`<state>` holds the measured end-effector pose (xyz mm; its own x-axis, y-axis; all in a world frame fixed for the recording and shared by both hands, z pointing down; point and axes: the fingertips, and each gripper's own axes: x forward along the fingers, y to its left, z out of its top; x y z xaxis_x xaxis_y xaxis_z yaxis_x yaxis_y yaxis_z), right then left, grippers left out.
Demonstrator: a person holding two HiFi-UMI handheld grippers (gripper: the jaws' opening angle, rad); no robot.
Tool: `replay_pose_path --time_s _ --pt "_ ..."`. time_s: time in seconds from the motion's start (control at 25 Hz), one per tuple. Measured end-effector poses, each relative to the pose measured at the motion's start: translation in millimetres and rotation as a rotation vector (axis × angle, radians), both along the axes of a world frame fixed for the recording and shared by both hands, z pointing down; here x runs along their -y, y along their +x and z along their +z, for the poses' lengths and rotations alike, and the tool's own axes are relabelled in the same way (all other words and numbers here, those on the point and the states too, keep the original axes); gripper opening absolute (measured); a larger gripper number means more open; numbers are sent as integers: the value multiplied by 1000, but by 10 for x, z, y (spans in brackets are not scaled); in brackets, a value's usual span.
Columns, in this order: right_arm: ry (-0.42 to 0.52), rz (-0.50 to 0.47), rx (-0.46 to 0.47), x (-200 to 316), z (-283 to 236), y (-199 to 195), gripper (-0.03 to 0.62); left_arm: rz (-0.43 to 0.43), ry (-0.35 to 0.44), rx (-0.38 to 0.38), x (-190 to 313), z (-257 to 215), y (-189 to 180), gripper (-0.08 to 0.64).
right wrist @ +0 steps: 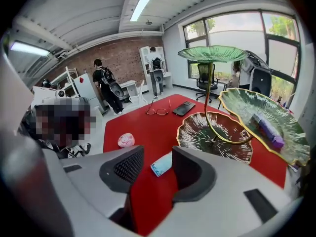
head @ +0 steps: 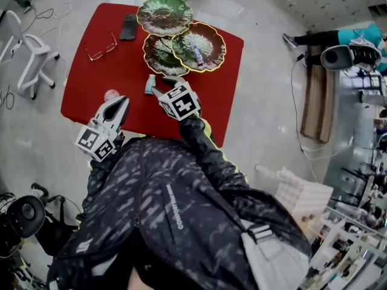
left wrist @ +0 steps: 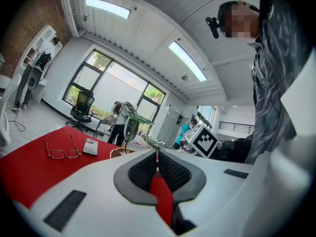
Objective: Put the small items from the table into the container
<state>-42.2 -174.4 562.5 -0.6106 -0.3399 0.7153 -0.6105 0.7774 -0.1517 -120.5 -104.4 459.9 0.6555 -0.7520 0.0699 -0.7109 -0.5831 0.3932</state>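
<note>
A tiered stand of leaf-shaped green dishes (head: pixel 164 14) stands at the far side of the red table (head: pixel 91 83). A purple tube (head: pixel 198 55) lies in the stand's right dish (right wrist: pixel 247 107). A small blue packet (head: pixel 149 84) lies flat on the cloth before the lowest dish (right wrist: pixel 217 132). My right gripper (right wrist: pixel 157 152) is open and tilted down just short of the packet (right wrist: pixel 162 164), which shows in the gap without touching the pads. A pink round item (head: pixel 110 93) sits at the near left, just ahead of my left gripper (head: pixel 121 100). The left gripper (left wrist: pixel 157 152) is level, shut and empty.
Glasses (head: pixel 101 48) and a dark phone (head: pixel 128 26) lie at the table's far left. A white chair (head: pixel 27 47) stands left of the table. People stand far back in the room. The table's near edge runs just under both grippers.
</note>
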Motion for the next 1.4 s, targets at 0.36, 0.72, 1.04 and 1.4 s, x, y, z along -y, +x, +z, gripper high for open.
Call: replay_pose_path --time_s 0.36,0.72,1.04,1.4 --pt "-99 -67 -58 -119 427 -283 223 -68 -39 8 -152 142 -249 18" --pt "-137 -40 -135 -28 817 -313 265 -116 -77 19 -279 214 -408 18" --pt "-174 -4 -161 80 1017 -289 272 -146 -93 9 -328 298 -437 18" --pt "-289 -29 -156 -90 1289 -423 270 -171 -100 4 -354 319 -492 18"
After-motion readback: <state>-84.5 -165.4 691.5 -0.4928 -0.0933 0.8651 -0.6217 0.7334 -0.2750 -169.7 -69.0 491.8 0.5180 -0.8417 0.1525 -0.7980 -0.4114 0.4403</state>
